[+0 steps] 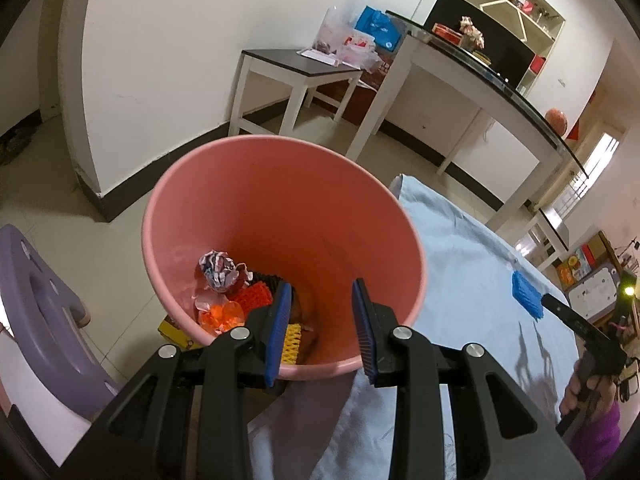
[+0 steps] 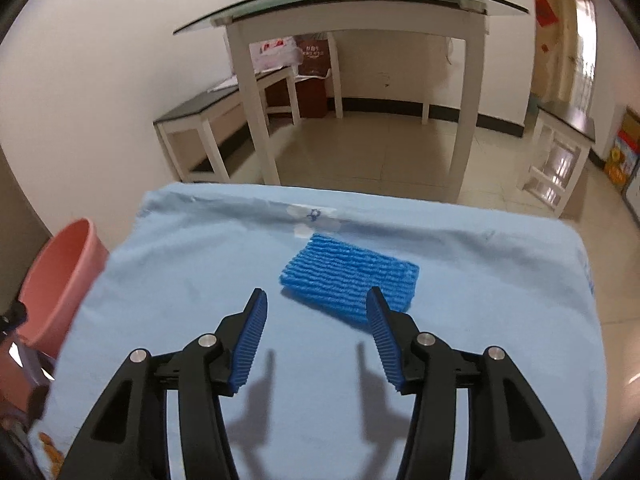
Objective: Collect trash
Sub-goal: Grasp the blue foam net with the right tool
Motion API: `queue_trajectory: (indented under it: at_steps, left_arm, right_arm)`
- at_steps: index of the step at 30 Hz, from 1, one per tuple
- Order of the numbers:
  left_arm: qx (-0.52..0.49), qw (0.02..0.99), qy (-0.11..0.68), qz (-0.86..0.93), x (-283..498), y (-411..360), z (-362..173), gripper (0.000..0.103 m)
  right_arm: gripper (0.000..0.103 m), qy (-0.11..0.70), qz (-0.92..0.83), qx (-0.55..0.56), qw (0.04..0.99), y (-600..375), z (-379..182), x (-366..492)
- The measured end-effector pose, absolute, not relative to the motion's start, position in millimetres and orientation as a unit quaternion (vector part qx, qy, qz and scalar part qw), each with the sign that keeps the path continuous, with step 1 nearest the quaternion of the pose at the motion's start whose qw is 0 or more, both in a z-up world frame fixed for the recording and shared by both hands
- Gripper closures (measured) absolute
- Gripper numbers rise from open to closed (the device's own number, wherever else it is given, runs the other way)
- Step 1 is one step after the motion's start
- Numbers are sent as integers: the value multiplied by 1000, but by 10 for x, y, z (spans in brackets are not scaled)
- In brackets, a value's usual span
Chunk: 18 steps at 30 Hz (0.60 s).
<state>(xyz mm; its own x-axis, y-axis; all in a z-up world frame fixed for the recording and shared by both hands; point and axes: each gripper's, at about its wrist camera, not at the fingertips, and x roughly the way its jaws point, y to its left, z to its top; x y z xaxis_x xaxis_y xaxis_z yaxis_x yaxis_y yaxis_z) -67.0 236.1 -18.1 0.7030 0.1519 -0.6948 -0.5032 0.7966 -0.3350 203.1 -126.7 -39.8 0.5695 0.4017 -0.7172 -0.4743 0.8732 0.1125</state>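
Observation:
A pink bin (image 1: 280, 208) stands on the floor beside the table and holds a crumpled paper ball (image 1: 218, 269) and orange, yellow and black foam nets (image 1: 256, 300). My left gripper (image 1: 322, 308) is open and empty, just above the bin's near rim. A blue foam net (image 2: 348, 280) lies on the light blue tablecloth (image 2: 160, 280); it also shows in the left wrist view (image 1: 526, 294). My right gripper (image 2: 316, 312) is open and empty above the cloth, just short of the blue net. The bin also shows at the left in the right wrist view (image 2: 60, 280).
A purple plastic stool (image 1: 44, 312) stands left of the bin. A glass-topped white table (image 2: 352, 8) and a low dark-topped bench (image 2: 208, 112) stand beyond the cloth-covered table. A yellow box (image 1: 172, 330) lies by the bin's base.

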Motion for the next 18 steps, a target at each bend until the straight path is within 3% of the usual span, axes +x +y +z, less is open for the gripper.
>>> queue_trajectory:
  at_steps: [13, 16, 18]
  left_arm:
    - [-258, 885, 346, 177, -631, 2338, -201, 71]
    - [-257, 885, 347, 176, -624, 2333, -202, 71]
    - [-258, 884, 347, 176, -622, 2334, -205, 71]
  right_arm:
    - [49, 410, 238, -131, 871, -1078, -690, 2299]
    - [61, 412, 235, -120, 872, -1133, -710, 2342]
    - [79, 410, 234, -118, 874, -1154, -703, 2354]
